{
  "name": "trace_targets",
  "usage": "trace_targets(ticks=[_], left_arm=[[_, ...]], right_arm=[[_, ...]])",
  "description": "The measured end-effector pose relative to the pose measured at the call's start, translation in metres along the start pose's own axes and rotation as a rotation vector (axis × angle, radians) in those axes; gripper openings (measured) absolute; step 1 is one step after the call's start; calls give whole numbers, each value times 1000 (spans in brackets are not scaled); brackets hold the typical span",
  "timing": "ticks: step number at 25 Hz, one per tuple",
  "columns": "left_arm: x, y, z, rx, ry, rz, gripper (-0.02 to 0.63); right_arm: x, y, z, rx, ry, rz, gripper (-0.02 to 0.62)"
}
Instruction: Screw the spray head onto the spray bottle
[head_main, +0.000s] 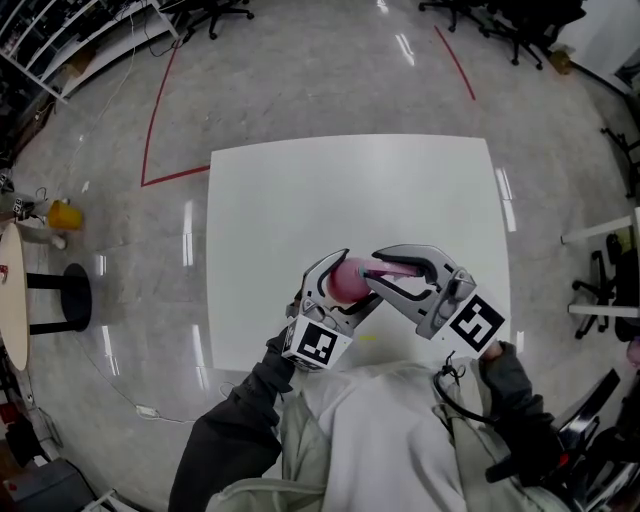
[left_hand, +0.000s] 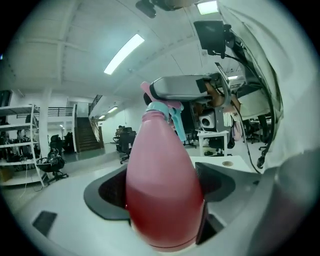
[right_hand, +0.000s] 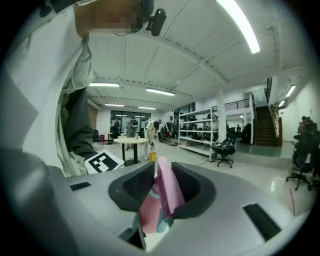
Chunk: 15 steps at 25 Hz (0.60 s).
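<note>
The pink spray bottle (left_hand: 161, 190), fat below and thin on top, is over the white table (head_main: 400, 190) near its 6 o'clock edge, squeezed by the left gripper (head_main: 350, 282). At its 3 o'clock, the right gripper (head_main: 380, 270) pinches the pink and blue-green spray head (right_hand: 167, 192).

From the head view the spray head (head_main: 398, 268) is mostly swallowed by the right claw (head_main: 376, 271), and the spray bottle (head_main: 346, 282) has its base buried inside the left claw (head_main: 360, 277). Can't tell how they join, honestly.
</note>
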<state>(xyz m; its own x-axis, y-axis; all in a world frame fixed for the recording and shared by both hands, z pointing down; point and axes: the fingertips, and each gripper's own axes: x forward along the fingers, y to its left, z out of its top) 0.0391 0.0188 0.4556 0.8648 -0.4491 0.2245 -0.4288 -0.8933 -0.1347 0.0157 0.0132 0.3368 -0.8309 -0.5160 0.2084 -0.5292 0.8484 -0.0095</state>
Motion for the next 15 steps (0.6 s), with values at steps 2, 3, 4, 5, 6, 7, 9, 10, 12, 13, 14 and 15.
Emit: trace_targets(ticks=[2, 3, 4, 5, 6, 7, 9, 10, 12, 13, 14, 15], left_arm=[[1, -4, -4, 11, 1, -17, 420], [1, -7, -5, 19, 3, -35, 420], [1, -11, -5, 25, 3, -59, 420], [2, -16, -6, 32, 1, -88, 420], [3, -20, -9, 42, 4, -119, 420], [4, -24, -13, 58, 15, -149, 420], [8, -28, -26, 90, 46, -182, 420], [11, -28, -34, 99, 57, -181, 420], [16, -25, -51, 116, 70, -156, 419], [19, -24, -59, 125, 77, -139, 420], [22, -23, -67, 127, 85, -122, 419], [24, -22, -73, 122, 89, -102, 420]], right_arm=[[3, 6, -5, -28, 28, 83, 97], [3, 11, -7, -61, 43, 126, 97], [2, 15, -10, -94, 61, 168, 97], [0, 19, -13, -119, 86, 211, 97], [-2, 23, -18, -133, 119, 253, 97], [-3, 24, -24, -137, 158, 291, 95], [-3, 23, -41, -135, 239, 340, 95], [-2, 21, -50, -134, 270, 347, 95], [5, 17, -67, -118, 300, 342, 95], [9, 15, -76, -102, 307, 341, 95], [13, 13, -83, -87, 318, 338, 95], [16, 11, -89, -74, 329, 333, 95]])
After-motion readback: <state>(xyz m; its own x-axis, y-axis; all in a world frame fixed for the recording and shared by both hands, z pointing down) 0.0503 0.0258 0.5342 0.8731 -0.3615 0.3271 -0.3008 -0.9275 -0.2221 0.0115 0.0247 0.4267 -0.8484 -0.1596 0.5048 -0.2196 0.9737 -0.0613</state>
